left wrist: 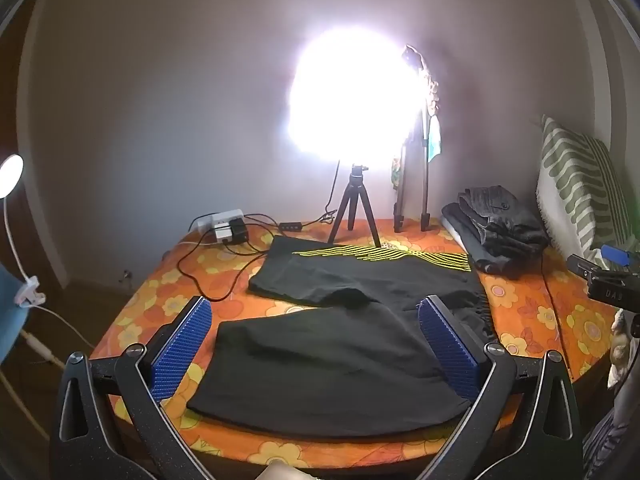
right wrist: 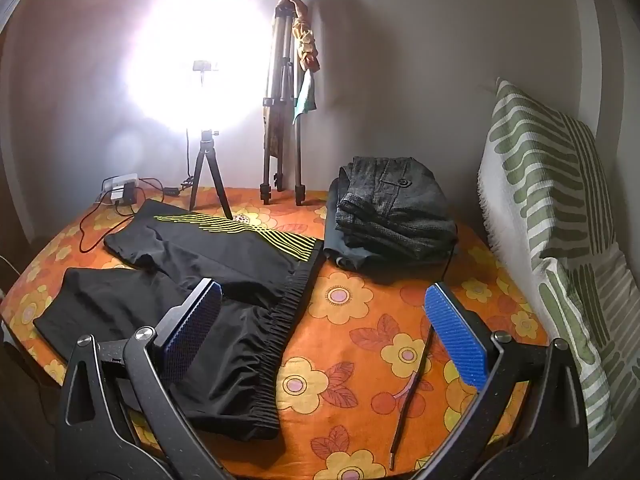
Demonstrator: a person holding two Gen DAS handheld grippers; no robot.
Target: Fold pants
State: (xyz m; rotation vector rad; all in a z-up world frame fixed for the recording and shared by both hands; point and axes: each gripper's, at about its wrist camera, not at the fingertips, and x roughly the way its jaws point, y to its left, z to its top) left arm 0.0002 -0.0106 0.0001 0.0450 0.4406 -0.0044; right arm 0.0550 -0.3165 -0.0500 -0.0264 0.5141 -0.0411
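Left wrist view: takes in the leg end of the black pants (left wrist: 344, 344), both legs lying flat on the orange flowered bedspread (left wrist: 560, 320), the nearer leg between the blue pads of the left gripper (left wrist: 316, 324), which hangs spread wide above the cloth, gripping nothing. Shows also, at the left edge, a white clip lamp (left wrist: 12, 176) and, at the right edge, part of the right gripper (left wrist: 612, 284), black with a blue piece on top.

Right wrist view: takes in the other end of the pants (right wrist: 208, 280), with the gathered elastic waistband (right wrist: 280, 320) running down the middle of the frame and yellow stripes along the far leg. Right gripper (right wrist: 324, 308) likewise spread wide and holding nothing, left pad over the black fabric, right pad over bare bedspread (right wrist: 360, 360). Shows a dark drawstring (right wrist: 412, 388) lying loose on the spread, apart from the waistband, near the right pad.

Seen in both: a small black tripod (right wrist: 208, 176) with a glaring light (right wrist: 196, 64) at the far edge of the bed, a taller folded tripod (right wrist: 282, 112) leaning in the corner with cloth draped over its top, a white power strip (right wrist: 120, 186) with plugs and trailing cables at far left, a stack of folded dark grey clothes (right wrist: 392, 212) just beyond the waistband end, and a green-and-white striped pillow (right wrist: 560, 216) propped against the right wall. Plain pale walls all round.
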